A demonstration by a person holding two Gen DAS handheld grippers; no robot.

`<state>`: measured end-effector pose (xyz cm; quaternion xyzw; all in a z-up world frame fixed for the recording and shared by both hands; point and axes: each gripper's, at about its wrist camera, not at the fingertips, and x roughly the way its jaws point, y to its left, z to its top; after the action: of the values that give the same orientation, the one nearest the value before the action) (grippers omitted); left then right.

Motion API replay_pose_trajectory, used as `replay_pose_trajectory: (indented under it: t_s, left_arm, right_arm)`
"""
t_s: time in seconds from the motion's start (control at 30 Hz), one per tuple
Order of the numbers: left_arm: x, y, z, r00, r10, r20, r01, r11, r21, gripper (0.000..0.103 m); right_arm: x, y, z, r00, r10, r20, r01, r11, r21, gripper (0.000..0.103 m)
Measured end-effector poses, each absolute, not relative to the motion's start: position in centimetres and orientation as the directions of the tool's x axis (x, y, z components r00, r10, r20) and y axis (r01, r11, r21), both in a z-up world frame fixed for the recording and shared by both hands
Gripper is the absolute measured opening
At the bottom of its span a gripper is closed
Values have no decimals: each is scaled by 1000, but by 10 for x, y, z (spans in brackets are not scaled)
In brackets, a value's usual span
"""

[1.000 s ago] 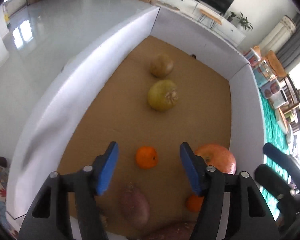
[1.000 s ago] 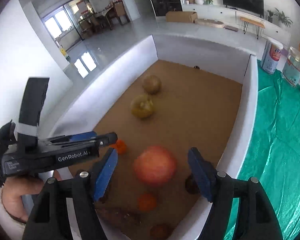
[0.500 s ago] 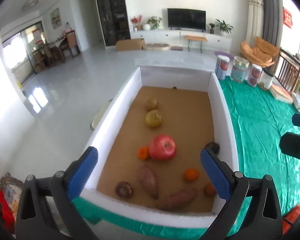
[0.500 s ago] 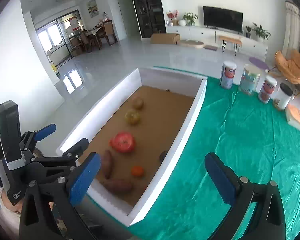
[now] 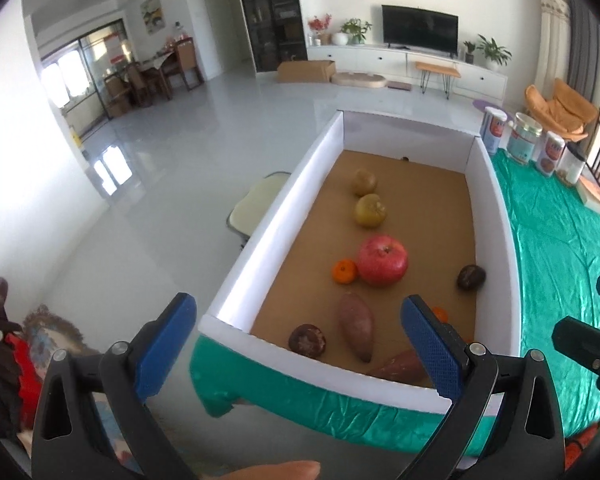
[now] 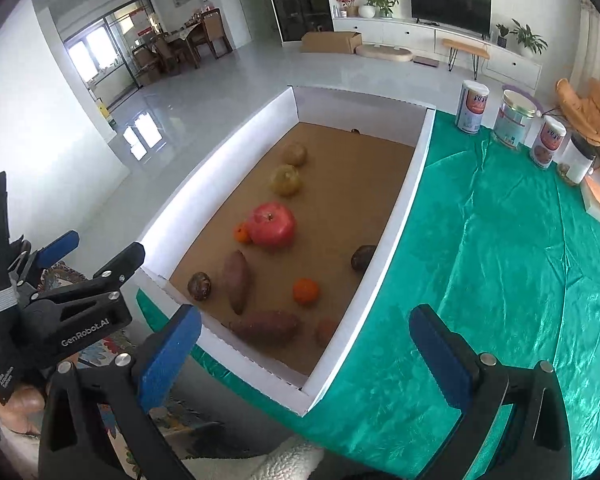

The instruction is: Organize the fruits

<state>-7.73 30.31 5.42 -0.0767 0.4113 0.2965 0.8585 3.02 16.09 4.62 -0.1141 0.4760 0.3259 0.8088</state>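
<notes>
A white-walled box [image 5: 268, 236] [image 6: 396, 220] with a brown floor holds the fruit. A red apple [image 5: 383, 261] [image 6: 271, 224] lies mid-box with a small orange [image 5: 344, 271] [image 6: 242, 233] touching its left side. Two yellow-brown pears [image 5: 370, 211] [image 6: 285, 180] lie behind them. Nearer the front are two sweet potatoes [image 5: 356, 326] [image 6: 266, 326], two dark round fruits [image 5: 307, 340] [image 6: 363, 258] and another orange [image 6: 305, 291]. My left gripper [image 5: 298, 312] [image 6: 80, 304] hangs open and empty above the front left corner. My right gripper [image 6: 305, 320] [image 5: 580, 340] is open and empty over the front right corner.
The box stands on a green cloth [image 6: 500, 260] over the table. Several tins [image 6: 512, 120] stand at the back right. A pale stool [image 5: 256, 204] sits on the floor left of the box. A fingertip [image 5: 268, 470] and a fleecy sleeve [image 6: 284, 460] show at the bottom.
Both grippers have drawn back and up out of the box and their jaws have spread wide. The small orange and the apple that lay between them stay on the box floor.
</notes>
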Motion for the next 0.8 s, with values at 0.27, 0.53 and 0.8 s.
replay_pose_trajectory:
  t_s: [0.27,0.53,0.8]
  left_arm:
    - [-79,313,52,492,412,-767,-582,811,62,102]
    - [-79,319,48,490,387,-781,-586,810,34,102]
    - [-81,322,47,504,366,-783,-585,811,3,102]
  right_arm:
    - [28,175,38,350,345,-871,-629,776,54,103]
    - [28,181,37,356,325,-876,-632,774,30,103]
    - [28,182,38,354,331,-874,-631,775,38,103]
